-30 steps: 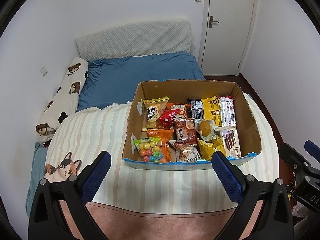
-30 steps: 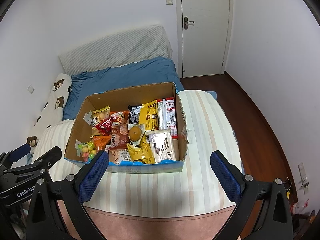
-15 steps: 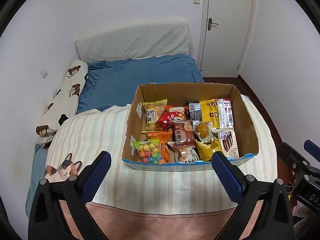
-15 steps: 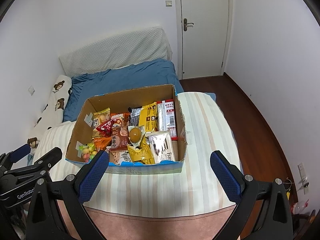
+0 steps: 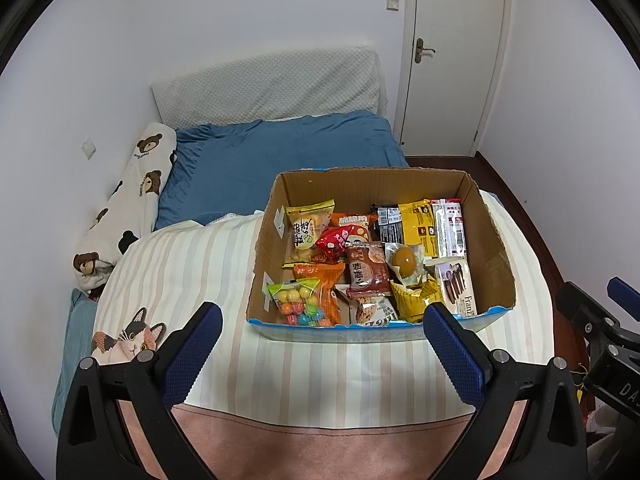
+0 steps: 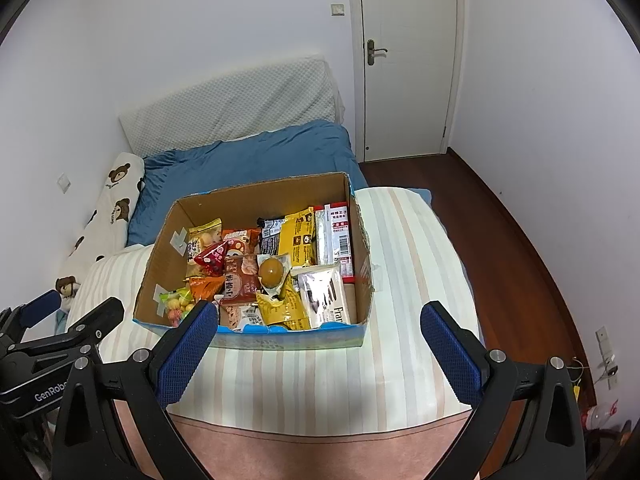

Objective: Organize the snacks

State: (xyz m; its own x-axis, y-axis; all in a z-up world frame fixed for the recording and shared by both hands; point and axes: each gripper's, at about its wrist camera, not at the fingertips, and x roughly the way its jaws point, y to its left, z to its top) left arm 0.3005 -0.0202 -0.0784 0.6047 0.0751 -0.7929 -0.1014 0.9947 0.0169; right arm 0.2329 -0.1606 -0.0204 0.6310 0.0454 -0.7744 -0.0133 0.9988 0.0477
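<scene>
An open cardboard box (image 5: pixel 496 248) (image 6: pixel 160 248) full of packaged snacks sits on a striped blanket on the bed. Inside lie a bag of coloured candy balls (image 5: pixel 298 300), a brown biscuit pack (image 5: pixel 366 268) (image 6: pixel 238 282), a wrapped egg (image 5: pixel 404 258) (image 6: pixel 271 270), yellow packs (image 5: pixel 416 224) (image 6: pixel 298 236) and a white Franzzi pack (image 5: pixel 458 286) (image 6: pixel 326 294). My left gripper (image 5: pixel 320 344) hovers open before the box's near edge, holding nothing. My right gripper (image 6: pixel 318 344) is open too, empty, in front of the box's right half. Each gripper shows at the edge of the other's view.
The striped blanket (image 5: pixel 180 264) (image 6: pixel 416 256) with a cat print (image 5: pixel 132 338) spreads left and right of the box. Beyond lie a blue sheet (image 5: pixel 280 152), a bear-print pillow (image 5: pixel 132 204) and a white headboard pad (image 6: pixel 240 100). A closed door (image 6: pixel 408 56) and wooden floor (image 6: pixel 512 240) are on the right.
Both views have pulled back and tilted slightly, so the box sits a little lower in frame. Nothing in the box has moved; both grippers stay open.
</scene>
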